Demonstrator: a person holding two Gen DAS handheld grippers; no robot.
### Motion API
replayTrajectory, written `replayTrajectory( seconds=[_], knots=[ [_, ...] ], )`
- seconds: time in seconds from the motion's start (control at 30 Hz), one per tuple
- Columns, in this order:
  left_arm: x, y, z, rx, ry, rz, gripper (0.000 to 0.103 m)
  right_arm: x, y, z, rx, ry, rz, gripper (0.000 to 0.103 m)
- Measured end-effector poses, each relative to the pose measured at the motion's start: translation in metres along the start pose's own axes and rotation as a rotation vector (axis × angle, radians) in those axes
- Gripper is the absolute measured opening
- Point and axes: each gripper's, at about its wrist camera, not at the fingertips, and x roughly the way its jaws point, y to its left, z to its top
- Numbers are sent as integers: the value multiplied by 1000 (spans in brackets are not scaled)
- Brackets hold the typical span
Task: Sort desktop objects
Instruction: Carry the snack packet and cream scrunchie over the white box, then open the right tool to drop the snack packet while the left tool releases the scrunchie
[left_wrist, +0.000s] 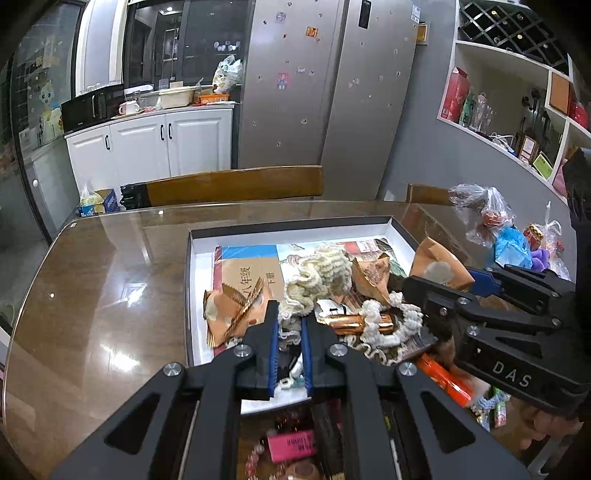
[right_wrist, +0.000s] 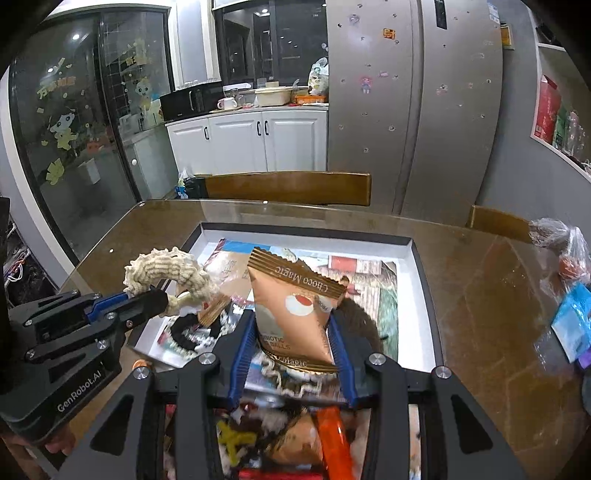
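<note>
A shallow white box (left_wrist: 195, 280) with a dark rim lies on the glass-topped table and holds books, snack packets and knitted hair ties. My left gripper (left_wrist: 291, 325) is shut on a cream knitted hair tie (left_wrist: 317, 273), held above the box; it also shows in the right wrist view (right_wrist: 162, 269). My right gripper (right_wrist: 291, 332) is shut on an orange Choco Magic snack packet (right_wrist: 295, 310) above the box; the packet also shows in the left wrist view (left_wrist: 439, 266).
Loose items lie near the table's front edge, among them an orange tube (right_wrist: 332, 432) and a pink box (left_wrist: 291, 445). Plastic bags of goods (left_wrist: 491, 214) sit at the table's right. Wooden chairs (left_wrist: 236, 186) stand behind the table.
</note>
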Motion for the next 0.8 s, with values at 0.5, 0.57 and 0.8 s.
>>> replayTrajectory(
  seconds=[0.5,0.57,0.8],
  knots=[
    [20,5,0,-8,29,-11,11,24,4,6,-37,28,1,40],
    [18,4,0,-1,26,-12,11,23,6,6,-42,27,-4,40],
    [16,3,0,5,29,9,14,22,4,7,-36,23,-2,40]
  ],
)
